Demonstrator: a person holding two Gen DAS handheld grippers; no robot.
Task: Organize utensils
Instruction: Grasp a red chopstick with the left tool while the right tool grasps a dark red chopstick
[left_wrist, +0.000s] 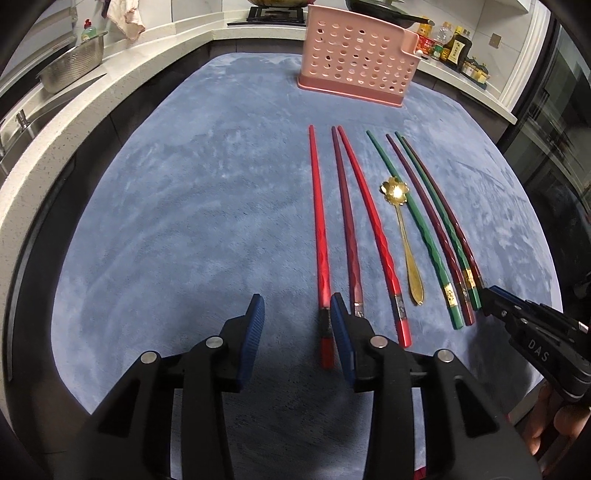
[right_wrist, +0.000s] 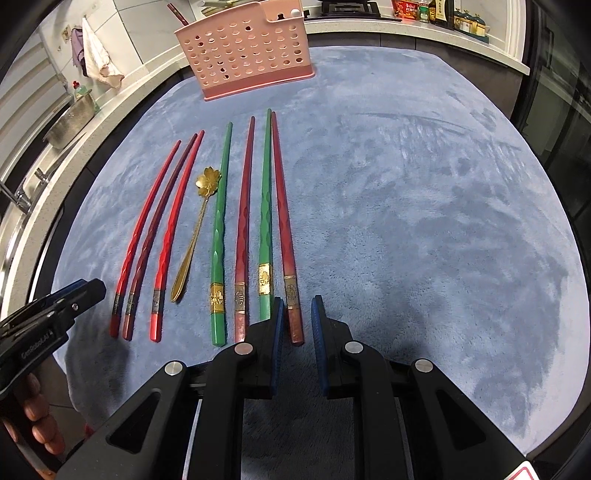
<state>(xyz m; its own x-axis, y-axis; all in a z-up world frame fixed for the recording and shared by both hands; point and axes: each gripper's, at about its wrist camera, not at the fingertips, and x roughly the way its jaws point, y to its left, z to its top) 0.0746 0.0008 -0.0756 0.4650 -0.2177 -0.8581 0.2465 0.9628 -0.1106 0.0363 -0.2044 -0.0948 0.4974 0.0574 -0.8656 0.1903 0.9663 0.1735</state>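
A pink perforated holder (right_wrist: 251, 51) stands upright at the far end of the desk (right_wrist: 424, 221), which is covered in a blue plush cloth. Through its holes little can be made out; one dark red stick (right_wrist: 176, 12) rises above its rim at the left in the right wrist view, and what else it holds cannot be told.

Lying flat on the cloth in front of it are seven chopsticks and one spoon, side by side and pointing toward the holder. Counted from the left: a bright red chopstick (left_wrist: 320, 236), a dark maroon one (left_wrist: 345, 221) and a second bright red one (left_wrist: 373, 232) (these three close together); then the gold spoon (right_wrist: 195, 236) with a flower-shaped bowl; then a green chopstick (right_wrist: 221, 229), a maroon one (right_wrist: 243, 229), a second green one (right_wrist: 265, 214) and a last maroon one (right_wrist: 285, 229), the final two touching along their length. That gives two red, two green and three maroon.

The left tool (left_wrist: 297, 314) hovers low at the near ends of the red group, its blue-padded jaws spread apart and holding nothing; the right pad sits just beside the leftmost red chopstick's end. The right tool (right_wrist: 297, 314) has its jaws parted around the near end of the last maroon chopstick, not yet pressed on it.
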